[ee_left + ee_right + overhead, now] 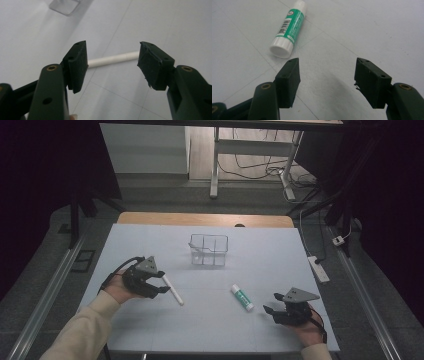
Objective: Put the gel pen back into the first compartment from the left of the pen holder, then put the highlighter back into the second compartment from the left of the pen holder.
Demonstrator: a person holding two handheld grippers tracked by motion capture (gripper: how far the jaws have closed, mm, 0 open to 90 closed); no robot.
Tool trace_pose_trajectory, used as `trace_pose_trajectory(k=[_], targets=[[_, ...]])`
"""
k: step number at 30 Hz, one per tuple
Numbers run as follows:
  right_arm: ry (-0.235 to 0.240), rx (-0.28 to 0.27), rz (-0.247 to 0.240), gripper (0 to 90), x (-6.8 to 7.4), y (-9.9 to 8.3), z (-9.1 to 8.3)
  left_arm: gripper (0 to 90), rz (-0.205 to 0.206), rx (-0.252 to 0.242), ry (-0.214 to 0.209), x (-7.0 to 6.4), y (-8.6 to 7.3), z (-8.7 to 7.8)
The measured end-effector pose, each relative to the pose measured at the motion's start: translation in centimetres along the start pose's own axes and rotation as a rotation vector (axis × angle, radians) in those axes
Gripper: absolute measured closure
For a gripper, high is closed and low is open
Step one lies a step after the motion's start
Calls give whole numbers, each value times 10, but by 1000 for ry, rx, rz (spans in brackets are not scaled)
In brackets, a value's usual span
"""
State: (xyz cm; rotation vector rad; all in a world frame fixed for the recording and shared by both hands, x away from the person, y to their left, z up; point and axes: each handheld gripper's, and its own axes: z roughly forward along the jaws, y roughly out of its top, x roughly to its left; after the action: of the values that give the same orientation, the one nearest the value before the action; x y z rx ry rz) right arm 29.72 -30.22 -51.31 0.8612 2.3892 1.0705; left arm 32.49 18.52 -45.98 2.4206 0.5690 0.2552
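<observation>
1. The counter (150, 330) is covered in a pale sheet and kept almost bare, so each thing lies apart with room for a claw to come at it from the near side.
2. The tray (208, 250), a clear box split into compartments, stands upright toward the far middle. It looks empty; my guess is it waits there to receive the two smaller things, since it sits within reach of both hands.
3. The left claw (162, 282) sits low at the left, jaws spread wide and holding nothing. In the left gripper view the gap frames the stick (112, 59), which lies just beyond the pads, so the claw looks lined up to close across it.
4. The right claw (271, 304) rests at the near right, jaws likewise apart and empty. The glue (289, 28) lies just ahead and off to one side, not between the jaws.
5. The glue lies flat, right of centre, capped end toward the claw.
6. The white stick lies flat, left of centre, just beside the left claw.
</observation>
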Motion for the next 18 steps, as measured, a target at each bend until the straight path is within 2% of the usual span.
trace_pose_trajectory(k=[4,8,13,18], targets=[[1,2,-2,364,0,0,0,408,46,37,-18,0,2,6],[2,2,0,364,0,0,-1,406,69,62,-37,0,5,11],[-2,0,2,363,-1,-1,-1,405,94,73,-57,1,8,15],[-1,-8,6,363,-1,-1,-2,413,147,82,-76,-1,11,20]])
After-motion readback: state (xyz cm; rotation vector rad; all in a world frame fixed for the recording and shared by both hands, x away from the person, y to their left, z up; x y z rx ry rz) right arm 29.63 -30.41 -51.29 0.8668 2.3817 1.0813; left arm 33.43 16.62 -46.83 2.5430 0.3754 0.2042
